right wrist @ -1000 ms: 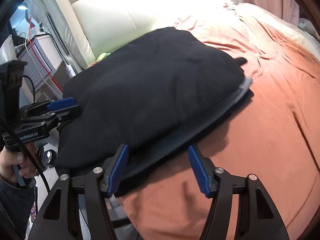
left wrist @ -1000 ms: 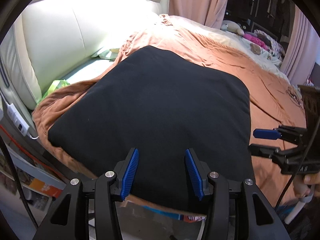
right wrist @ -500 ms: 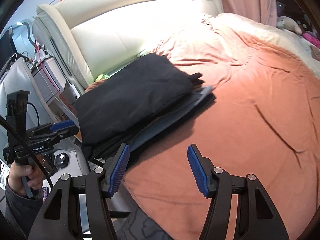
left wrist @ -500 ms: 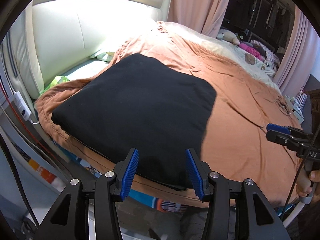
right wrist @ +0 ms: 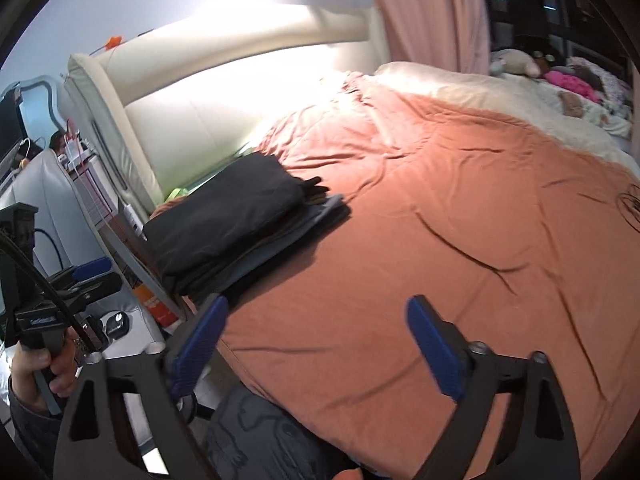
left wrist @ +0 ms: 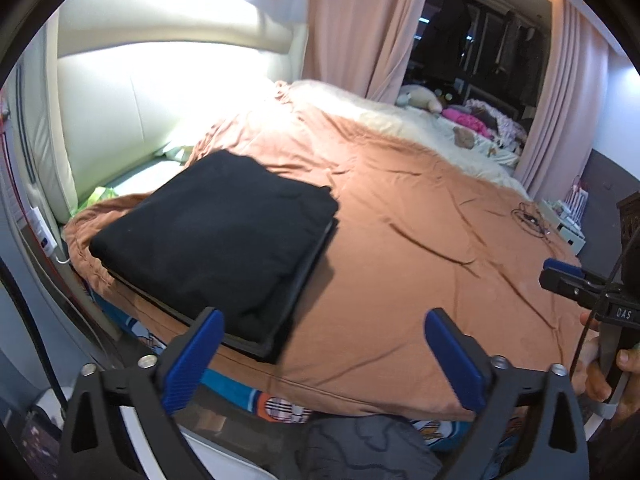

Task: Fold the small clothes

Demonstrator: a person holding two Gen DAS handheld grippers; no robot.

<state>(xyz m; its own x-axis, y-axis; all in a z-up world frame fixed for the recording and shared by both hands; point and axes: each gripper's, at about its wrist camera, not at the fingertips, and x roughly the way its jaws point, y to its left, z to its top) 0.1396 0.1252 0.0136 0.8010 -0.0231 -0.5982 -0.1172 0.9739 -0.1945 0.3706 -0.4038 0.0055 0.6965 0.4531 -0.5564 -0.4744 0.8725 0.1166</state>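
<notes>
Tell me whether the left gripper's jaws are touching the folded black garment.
Apart. In the left wrist view the left gripper has its jaws opening with nothing between them, and the folded black garment lies beyond on the orange blanket.

The folded garment (left wrist: 216,236) at centre left is plain black, lying on a grey-blue piece (right wrist: 288,236), over a rust-orange bedspread (left wrist: 400,248). Upper left, the headboard (left wrist: 120,112) is cream; the curtains (left wrist: 360,24) at top are dusty pink. The gripper pads (left wrist: 192,364) along the bottom are ribbed blue on black frames.
</notes>
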